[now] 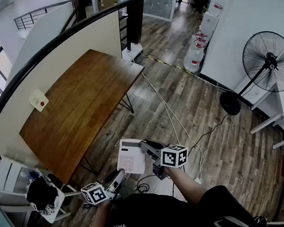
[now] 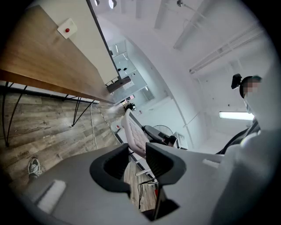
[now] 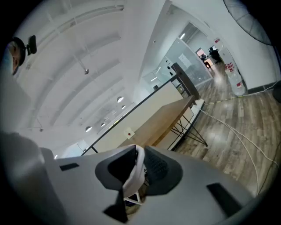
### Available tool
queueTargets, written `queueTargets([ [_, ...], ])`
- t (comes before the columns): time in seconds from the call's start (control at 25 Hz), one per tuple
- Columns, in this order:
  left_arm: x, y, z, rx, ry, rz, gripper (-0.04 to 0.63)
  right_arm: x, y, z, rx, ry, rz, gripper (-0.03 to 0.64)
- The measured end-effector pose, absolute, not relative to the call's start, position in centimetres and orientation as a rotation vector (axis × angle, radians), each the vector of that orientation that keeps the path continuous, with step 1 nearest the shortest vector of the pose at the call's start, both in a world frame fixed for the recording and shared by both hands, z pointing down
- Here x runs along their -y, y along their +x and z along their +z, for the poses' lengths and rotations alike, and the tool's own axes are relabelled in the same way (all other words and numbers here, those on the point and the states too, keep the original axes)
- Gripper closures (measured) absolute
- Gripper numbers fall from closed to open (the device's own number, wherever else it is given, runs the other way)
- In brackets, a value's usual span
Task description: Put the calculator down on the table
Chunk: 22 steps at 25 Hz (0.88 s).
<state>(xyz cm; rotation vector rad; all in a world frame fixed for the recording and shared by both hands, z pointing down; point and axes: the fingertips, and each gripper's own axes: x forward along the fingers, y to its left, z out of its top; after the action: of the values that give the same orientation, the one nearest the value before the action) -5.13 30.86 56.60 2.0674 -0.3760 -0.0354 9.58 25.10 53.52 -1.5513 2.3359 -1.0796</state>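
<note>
My right gripper (image 1: 148,151) grips the white calculator (image 1: 130,156) by its edge, in the air beyond the wooden table's (image 1: 82,106) near edge. My left gripper (image 1: 119,176) gapes wide, empty. Setting it down remains.

Left gripper (image 1: 119,177) jaws apart, right gripper (image 1: 146,148) clamped.

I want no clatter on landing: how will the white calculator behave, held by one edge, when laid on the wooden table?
Probably stiff and light: the calculator shows no sag though the right gripper clamps only one edge. Its smooth plastic shell might pivot or slip in that grip. Being flat, it should lie steady on the table, not roll.
</note>
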Motion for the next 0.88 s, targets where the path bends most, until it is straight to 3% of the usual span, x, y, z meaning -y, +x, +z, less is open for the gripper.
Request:
queueTargets([
  [0.88, -11.7, -7.2, 56.9, 0.289, 2.1, 0.001, 0.486, -6.8, 7.5, 52.8, -2.306, -1.603, -1.05, 0.555],
])
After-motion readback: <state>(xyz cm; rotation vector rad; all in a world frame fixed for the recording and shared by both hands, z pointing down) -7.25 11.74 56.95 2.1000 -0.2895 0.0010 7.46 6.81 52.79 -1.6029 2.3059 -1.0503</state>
